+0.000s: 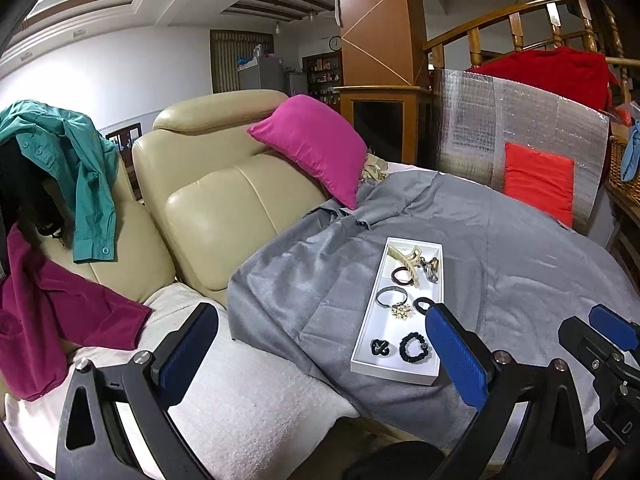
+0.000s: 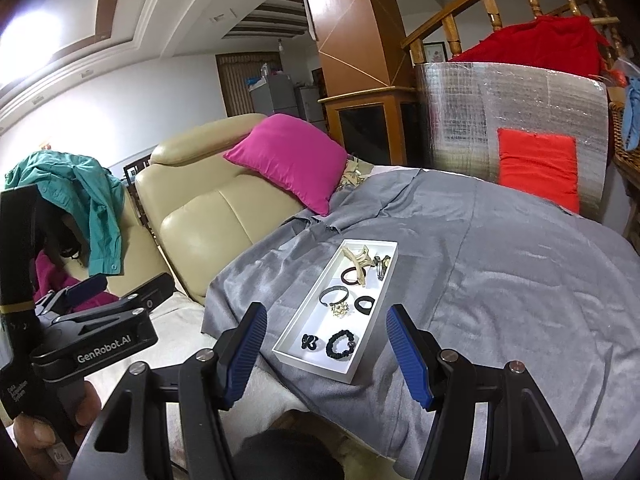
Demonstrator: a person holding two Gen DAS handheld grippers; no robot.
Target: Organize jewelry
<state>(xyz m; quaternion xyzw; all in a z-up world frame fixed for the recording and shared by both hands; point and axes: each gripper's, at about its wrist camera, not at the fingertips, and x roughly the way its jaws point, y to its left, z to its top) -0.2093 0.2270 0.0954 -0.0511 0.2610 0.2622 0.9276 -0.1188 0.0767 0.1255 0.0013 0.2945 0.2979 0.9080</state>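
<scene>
Tray (image 2: 384, 276), white and long, lies on the grey cloth (image 2: 500, 280) spread over the sofa; from my right wrist camera its long axis runs from the near edge up and to the right, away from me, toward the pink cushion (image 2: 288, 156). I see dividers splitting it into compartments along that axis. In the near one sit a black beaded bracelet (image 2: 340, 343) and a small black clip (image 2: 309, 342), side by side but apart. In the middle one I find a grey open bangle (image 2: 333, 295), a small gold-and-white brooch (image 2: 341, 310) touching its lower edge, and a black loop (image 2: 365, 305) just beside them. In the far compartment a beige claw clip (image 2: 358, 260) leans across a dark hair tie (image 2: 350, 275), with a small metallic piece (image 2: 382, 266) next to it; I cannot tell what that piece is.

My right hand-held gripper (image 2: 326, 356) hangs above the near end of the tray with its blue pads spread wide and nothing between them. My left hand-held gripper (image 1: 320, 356) is likewise spread apart and carrying nothing, off to the tray's left over the white throw (image 1: 248, 392). On its black body, in the right wrist view, I read "GenRobot.AI".
</scene>
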